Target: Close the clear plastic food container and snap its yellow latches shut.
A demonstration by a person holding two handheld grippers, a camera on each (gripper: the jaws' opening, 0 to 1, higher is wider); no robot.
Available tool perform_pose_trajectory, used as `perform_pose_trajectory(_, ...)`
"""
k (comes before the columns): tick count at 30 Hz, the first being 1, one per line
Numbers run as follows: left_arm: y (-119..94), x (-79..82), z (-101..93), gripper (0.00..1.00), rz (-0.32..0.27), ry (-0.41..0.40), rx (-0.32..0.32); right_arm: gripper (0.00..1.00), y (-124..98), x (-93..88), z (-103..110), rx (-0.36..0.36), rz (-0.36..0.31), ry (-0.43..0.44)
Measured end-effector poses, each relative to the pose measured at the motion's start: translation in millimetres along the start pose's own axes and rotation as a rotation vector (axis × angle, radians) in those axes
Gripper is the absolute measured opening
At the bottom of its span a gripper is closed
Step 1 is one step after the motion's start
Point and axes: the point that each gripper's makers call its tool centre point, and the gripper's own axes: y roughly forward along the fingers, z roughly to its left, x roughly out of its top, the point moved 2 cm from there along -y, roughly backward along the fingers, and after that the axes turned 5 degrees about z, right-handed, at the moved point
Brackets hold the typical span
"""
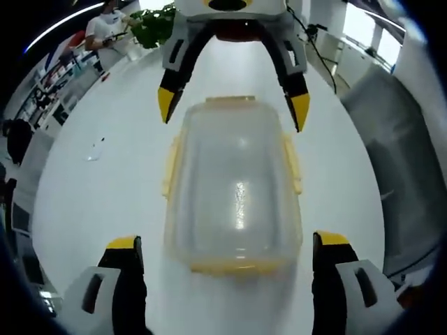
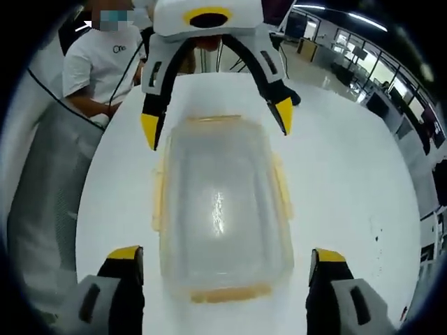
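As both face off | container (image 1: 234,192) between left gripper (image 1: 227,248), right gripper (image 2: 223,258) | latches seemingly unsnapped

The clear container (image 1: 236,195) is showing pale yellow latches (image 1: 291,162) at three and nine o'clock on a white table (image 1: 105,195); grey grippers are wearing yellow-tipped black jaws.

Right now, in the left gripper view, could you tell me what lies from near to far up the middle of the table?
Left gripper with open jaws → clear container with yellow latches → right gripper facing it, jaws open → plant.
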Motion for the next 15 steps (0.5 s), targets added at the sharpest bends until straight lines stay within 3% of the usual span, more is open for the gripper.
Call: perform_pose_trajectory(15, -24.7, 15.2, -9.6, 0.98, -0.051, -0.035, 0.060, 0.99, -24.8, 9.0, 13.8, -0.028, -0.070, 0.042)
